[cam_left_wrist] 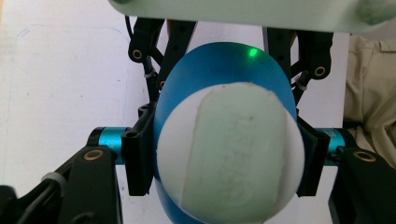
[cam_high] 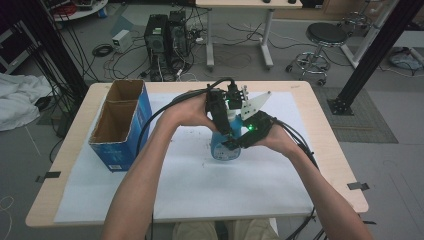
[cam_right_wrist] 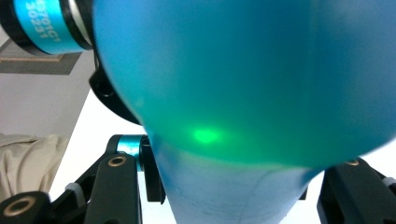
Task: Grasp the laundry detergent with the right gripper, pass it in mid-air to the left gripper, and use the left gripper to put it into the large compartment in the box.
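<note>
Your blue bottle (cam_high: 225,146) stands upright near the middle of the white sheet (cam_high: 190,190) that covers the tabletop (cam_high: 325,150), well to the right of the open blue carton (cam_high: 120,127). Both tools meet on it. The left tool (cam_high: 220,116) comes down from above, and its own view shows its jaws pressed against either side of the bottle (cam_left_wrist: 224,79) just under the white cap (cam_left_wrist: 229,158), so it is clenched on the bottle. The right tool (cam_high: 239,142) reaches in from the side, lower down; in its view the jaws stand on either side of the blue body (cam_right_wrist: 243,79) where it narrows, and it appears to be gripping there as well, though the contact itself is partly hidden.

The bottle looks like smooth, rounded plastic, probably light and somewhat slippery, and its walls may give under a hard squeeze. Take hold where it narrows, below the cap or at the waist, not on the bulge, where the jaws would tend to slide off.

Your forearms come in from the bottom edge and converge, left wrist bent over the top, right hand cupped beside the bottle.
</note>
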Tool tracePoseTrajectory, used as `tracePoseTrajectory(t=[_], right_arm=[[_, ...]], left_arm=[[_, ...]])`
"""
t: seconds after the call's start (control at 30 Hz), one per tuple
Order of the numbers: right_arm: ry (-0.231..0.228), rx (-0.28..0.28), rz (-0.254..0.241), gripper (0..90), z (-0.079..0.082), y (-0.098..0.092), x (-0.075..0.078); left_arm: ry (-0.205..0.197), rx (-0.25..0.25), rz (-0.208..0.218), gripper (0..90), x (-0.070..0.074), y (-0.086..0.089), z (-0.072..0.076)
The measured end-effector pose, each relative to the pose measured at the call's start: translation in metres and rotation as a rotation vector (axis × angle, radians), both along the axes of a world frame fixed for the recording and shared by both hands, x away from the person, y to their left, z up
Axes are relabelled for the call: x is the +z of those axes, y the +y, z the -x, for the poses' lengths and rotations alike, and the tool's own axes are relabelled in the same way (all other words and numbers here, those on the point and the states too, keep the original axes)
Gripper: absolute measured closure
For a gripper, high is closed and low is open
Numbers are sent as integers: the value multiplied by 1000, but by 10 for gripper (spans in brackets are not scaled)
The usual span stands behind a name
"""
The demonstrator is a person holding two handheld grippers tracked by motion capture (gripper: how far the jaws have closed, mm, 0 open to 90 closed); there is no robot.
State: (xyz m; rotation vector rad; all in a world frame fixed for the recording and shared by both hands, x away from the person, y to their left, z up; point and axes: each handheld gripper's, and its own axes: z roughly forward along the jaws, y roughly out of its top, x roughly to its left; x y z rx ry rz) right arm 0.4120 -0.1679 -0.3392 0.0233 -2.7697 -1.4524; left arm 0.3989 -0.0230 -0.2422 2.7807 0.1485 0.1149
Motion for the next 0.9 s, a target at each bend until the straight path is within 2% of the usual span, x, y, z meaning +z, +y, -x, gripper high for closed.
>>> tracePoseTrajectory(t=[0.3, 0.57, 0.7, 0.9], right_arm=[[22, 11, -24, 412, -1, 0, -1], [13, 3, -18, 364, 0, 0, 0], [13, 4, -23, 346, 0, 0, 0], [10, 9, -9, 306, 2, 1, 0]], left_arm=[[2, 3, 6, 376, 1, 1, 0], [9, -3, 0, 376, 0, -1, 1], [-2, 2, 4, 376, 1, 0, 1], [1, -1, -11, 375, 0, 0, 3]])
